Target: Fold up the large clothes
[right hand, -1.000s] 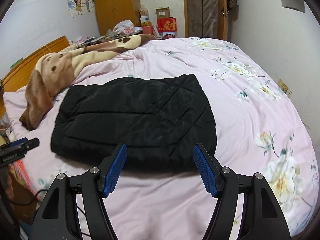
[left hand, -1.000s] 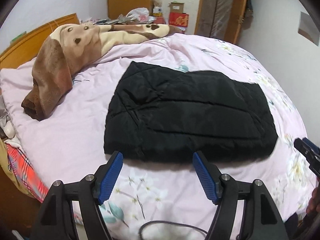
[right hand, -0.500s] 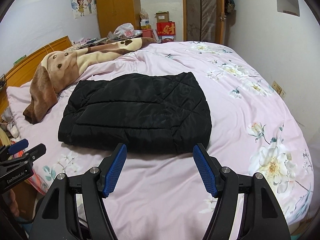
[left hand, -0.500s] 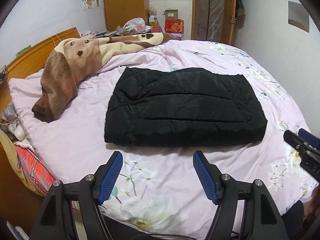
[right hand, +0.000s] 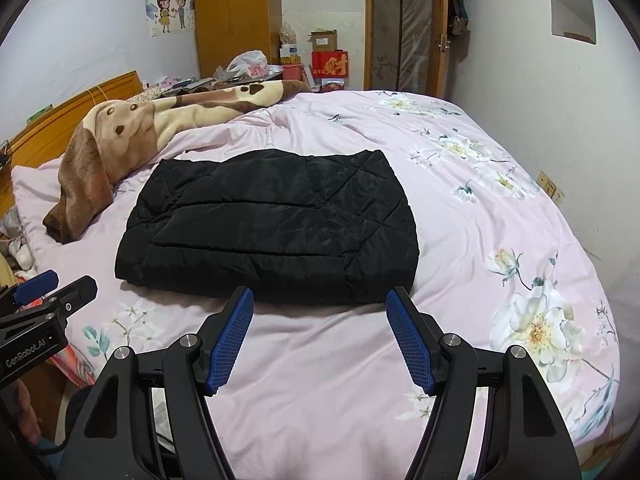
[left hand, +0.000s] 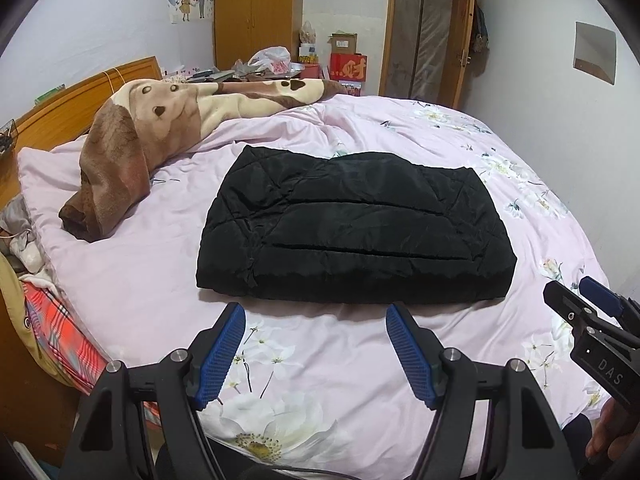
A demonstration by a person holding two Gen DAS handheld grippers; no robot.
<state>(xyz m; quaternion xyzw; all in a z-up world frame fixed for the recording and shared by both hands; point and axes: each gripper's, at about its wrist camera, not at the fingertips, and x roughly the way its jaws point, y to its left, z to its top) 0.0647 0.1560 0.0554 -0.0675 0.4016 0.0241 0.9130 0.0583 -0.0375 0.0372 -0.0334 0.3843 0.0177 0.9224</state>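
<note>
A black quilted jacket (left hand: 352, 228) lies folded into a flat rectangle on the pink floral bed (left hand: 120, 280); it also shows in the right wrist view (right hand: 272, 228). My left gripper (left hand: 316, 316) is open and empty, held above the bed's near edge, short of the jacket's front edge. My right gripper (right hand: 320, 300) is open and empty, also short of the jacket's front edge. The right gripper shows at the right edge of the left wrist view (left hand: 580, 304), and the left gripper at the left edge of the right wrist view (right hand: 56, 288).
A brown and cream fleece blanket (left hand: 132, 136) lies bunched at the bed's far left by the wooden headboard (left hand: 72, 96). A red plaid cloth (left hand: 52, 320) hangs at the left bed edge. Cluttered boxes and bags (right hand: 328, 64) stand behind the bed near the wardrobe and door.
Both grippers have pulled back and risen from the jacket, still open. The jacket stays folded and now looks smaller and farther off in both views.
</note>
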